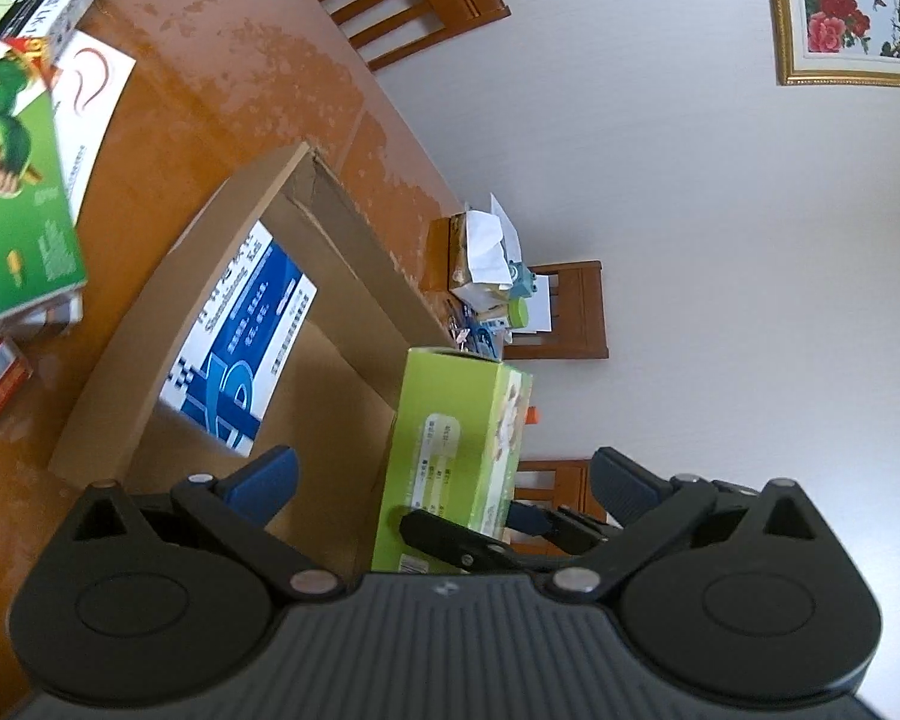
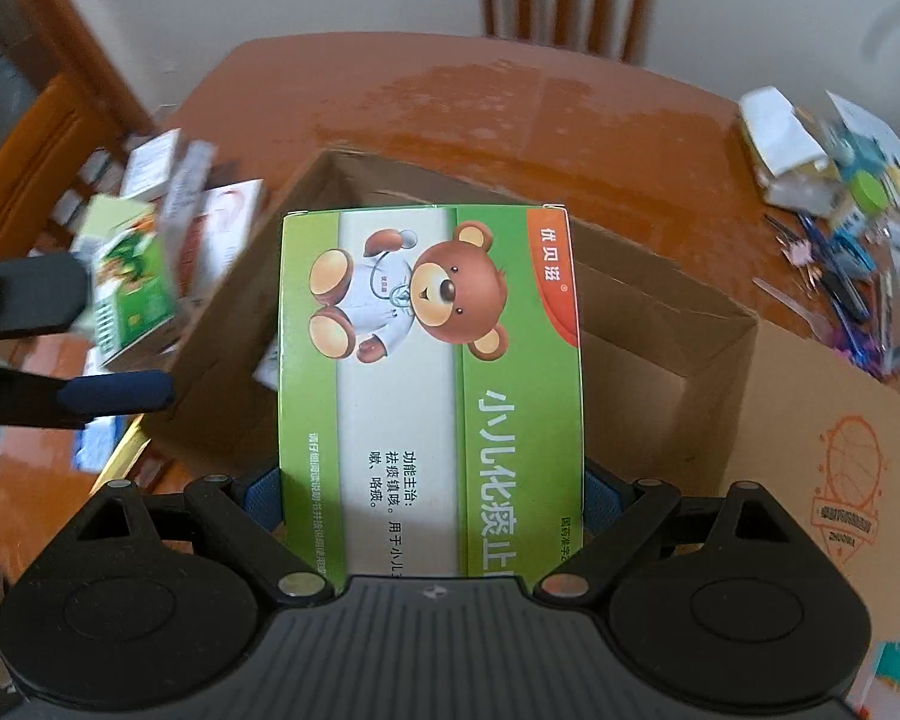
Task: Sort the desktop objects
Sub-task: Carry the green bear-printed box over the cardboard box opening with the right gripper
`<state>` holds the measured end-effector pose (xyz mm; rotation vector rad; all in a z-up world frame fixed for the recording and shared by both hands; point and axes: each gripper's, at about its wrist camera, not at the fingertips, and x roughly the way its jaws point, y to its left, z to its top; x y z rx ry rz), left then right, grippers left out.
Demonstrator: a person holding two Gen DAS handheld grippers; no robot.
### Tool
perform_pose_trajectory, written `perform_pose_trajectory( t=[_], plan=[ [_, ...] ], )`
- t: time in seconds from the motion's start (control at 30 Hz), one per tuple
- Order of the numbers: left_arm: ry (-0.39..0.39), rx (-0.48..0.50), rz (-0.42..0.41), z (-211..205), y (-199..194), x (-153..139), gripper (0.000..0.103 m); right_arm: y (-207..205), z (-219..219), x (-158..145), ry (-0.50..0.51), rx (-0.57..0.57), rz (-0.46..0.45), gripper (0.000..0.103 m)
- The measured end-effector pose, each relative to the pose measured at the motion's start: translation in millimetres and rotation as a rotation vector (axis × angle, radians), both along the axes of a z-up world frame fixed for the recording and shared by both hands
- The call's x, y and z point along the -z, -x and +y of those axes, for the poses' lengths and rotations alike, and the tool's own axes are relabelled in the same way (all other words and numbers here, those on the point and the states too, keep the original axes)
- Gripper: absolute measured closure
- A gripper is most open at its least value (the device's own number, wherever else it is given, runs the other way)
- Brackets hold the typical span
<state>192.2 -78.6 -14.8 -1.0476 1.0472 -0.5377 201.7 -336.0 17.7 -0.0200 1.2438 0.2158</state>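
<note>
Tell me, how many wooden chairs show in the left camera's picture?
3: the far chair at the top, the middle chair behind the tissue pile, the near chair past the green box. Others may be hidden.

The right hand-held gripper [image 2: 432,495] is clamped on the green bear box [image 2: 429,384], its blue pads pressing the box's two long sides close to the near end, so the box sticks out forward along the fingers, printed face up. The left hand-held gripper [image 1: 444,474] has its jaws spread wide and holds nothing; its blue pads [image 1: 267,477] stand well apart. In the left wrist view the right hand-held gripper's black finger crosses the lower part of the box. In the right wrist view the left hand-held gripper's fingers [image 2: 120,391] enter from the left edge
</note>
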Motion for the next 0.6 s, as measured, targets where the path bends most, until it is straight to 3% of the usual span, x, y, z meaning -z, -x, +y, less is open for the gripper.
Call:
perform_pose_trajectory(
  t=[0.6],
  plan=[
    [-0.011, 0.021, 0.055, -9, -28, 22, 0.0, -49, -22, 81, 0.011, 0.302, 0.133, 0.009]
  ],
)
